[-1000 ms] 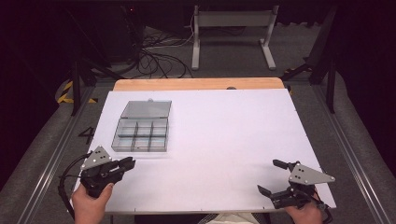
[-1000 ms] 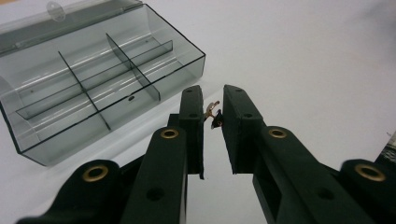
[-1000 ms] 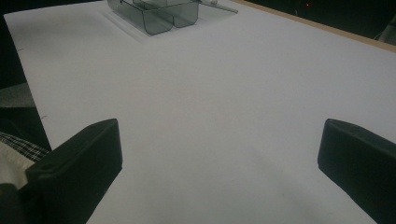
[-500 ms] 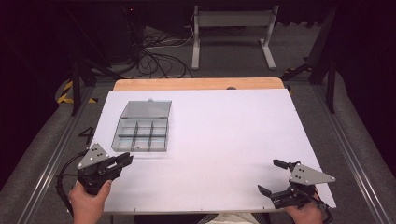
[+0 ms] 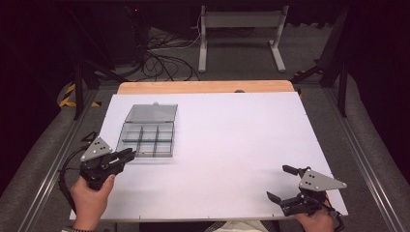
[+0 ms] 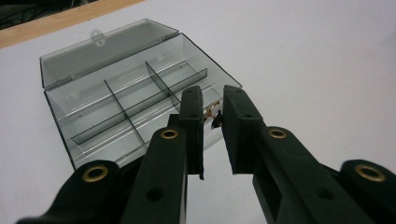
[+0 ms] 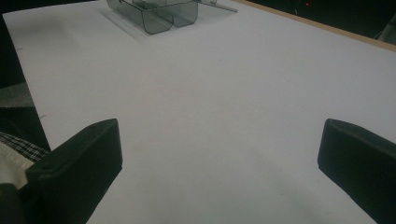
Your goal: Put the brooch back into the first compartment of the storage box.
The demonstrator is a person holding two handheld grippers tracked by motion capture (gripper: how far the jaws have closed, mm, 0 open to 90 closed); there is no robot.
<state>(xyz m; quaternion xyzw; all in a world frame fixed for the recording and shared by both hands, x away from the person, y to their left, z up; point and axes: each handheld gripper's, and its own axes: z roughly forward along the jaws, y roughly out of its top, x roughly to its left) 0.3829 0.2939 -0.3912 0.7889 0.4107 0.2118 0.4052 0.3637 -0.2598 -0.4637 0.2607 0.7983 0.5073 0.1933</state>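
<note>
A clear smoky plastic box (image 5: 147, 140) with several empty compartments lies at the table's left, its lid (image 5: 151, 113) folded back flat. My left gripper (image 5: 128, 156) hovers at the box's near left corner. In the left gripper view its jaws (image 6: 213, 100) stand close together over the box (image 6: 126, 107), pinching a tiny gold and dark piece (image 6: 214, 115) at their tips. My right gripper (image 5: 279, 182) rests near the table's front right corner, open and holding nothing. The right gripper view has that gripper (image 7: 219, 140) wide apart over bare white table, with the box (image 7: 154, 14) far off.
The white table top (image 5: 232, 145) has a wooden strip (image 5: 205, 87) along its far edge. Beyond it stand a metal frame's legs (image 5: 241, 29) and loose cables (image 5: 164, 63) on the floor. Metal rails (image 5: 48, 164) run along both sides.
The left hand has lifted slightly and moved forward toward the box's near corner. The right hand has stayed where it was.
</note>
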